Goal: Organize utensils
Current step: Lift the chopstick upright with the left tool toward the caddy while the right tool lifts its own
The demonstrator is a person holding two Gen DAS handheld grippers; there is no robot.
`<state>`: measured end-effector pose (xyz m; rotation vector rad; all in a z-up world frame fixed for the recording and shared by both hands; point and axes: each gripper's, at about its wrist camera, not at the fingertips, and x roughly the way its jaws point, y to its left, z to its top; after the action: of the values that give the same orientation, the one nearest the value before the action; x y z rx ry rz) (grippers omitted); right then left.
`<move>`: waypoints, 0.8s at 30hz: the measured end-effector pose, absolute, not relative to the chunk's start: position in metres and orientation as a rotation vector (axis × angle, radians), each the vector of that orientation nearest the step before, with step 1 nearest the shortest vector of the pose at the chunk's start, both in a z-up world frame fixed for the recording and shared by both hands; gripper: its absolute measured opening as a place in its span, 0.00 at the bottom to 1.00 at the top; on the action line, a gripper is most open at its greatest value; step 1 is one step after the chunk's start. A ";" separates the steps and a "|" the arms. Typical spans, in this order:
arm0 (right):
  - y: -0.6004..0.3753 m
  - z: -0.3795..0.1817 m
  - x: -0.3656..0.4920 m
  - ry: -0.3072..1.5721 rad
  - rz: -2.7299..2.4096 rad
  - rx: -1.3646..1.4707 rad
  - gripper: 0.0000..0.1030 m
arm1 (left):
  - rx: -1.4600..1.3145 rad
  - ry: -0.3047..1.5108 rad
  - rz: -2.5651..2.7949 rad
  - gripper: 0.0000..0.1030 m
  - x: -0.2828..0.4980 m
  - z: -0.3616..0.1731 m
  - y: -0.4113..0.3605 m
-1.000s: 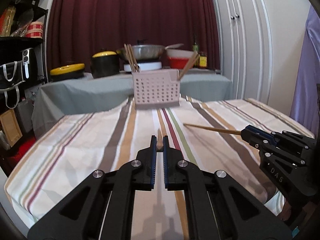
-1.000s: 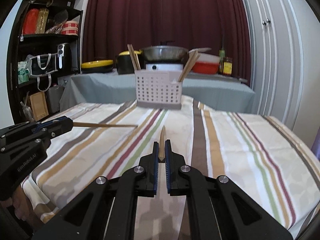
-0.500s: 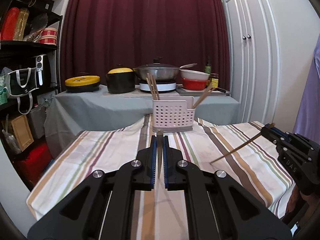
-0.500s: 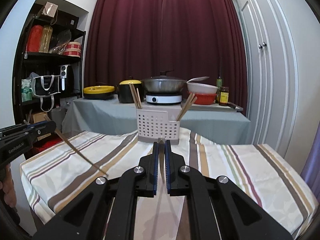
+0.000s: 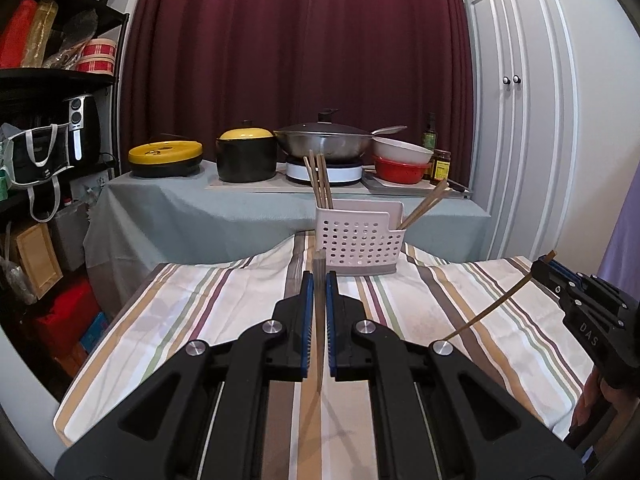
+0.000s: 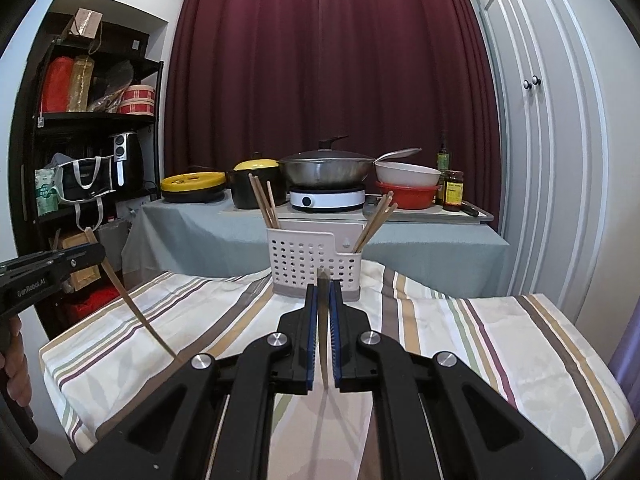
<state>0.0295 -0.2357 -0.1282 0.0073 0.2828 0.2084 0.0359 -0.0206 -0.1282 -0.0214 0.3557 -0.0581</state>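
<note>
A white perforated utensil holder [image 5: 358,240] [image 6: 316,260] stands at the far end of the striped tablecloth, with chopsticks in its left [image 6: 262,200] and right [image 6: 374,218] compartments. My left gripper [image 5: 319,280] is shut on a wooden chopstick [image 5: 319,320] held upright, well above the table. My right gripper [image 6: 323,292] is shut on another chopstick [image 6: 322,328], also held nearly upright. In the left wrist view the right gripper [image 5: 550,270] shows at the right with its chopstick [image 5: 492,308] slanting down. In the right wrist view the left gripper [image 6: 94,250] shows at the left with its chopstick [image 6: 132,304].
The striped tablecloth [image 5: 224,312] [image 6: 480,332] covers the table. Behind it a grey-covered counter [image 5: 180,208] carries a yellow-lidded pot [image 5: 246,152], a wok [image 5: 324,142], bowls [image 5: 402,160] and bottles. A black shelf [image 6: 80,160] is left, white cabinet doors [image 6: 540,160] right.
Both grippers have risen and pulled back from the table, each lifting its chopstick. The chopsticks have turned from lying nearly flat to nearly upright in the jaws.
</note>
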 end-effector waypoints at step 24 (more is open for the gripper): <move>-0.233 -0.094 0.076 0.230 0.229 0.012 0.06 | -0.017 0.279 -0.073 0.06 0.083 -0.092 -0.017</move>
<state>0.0760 -0.2332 -0.0944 0.0116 0.2300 0.2290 0.0835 -0.0168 -0.0917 -0.0165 0.2786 -0.0732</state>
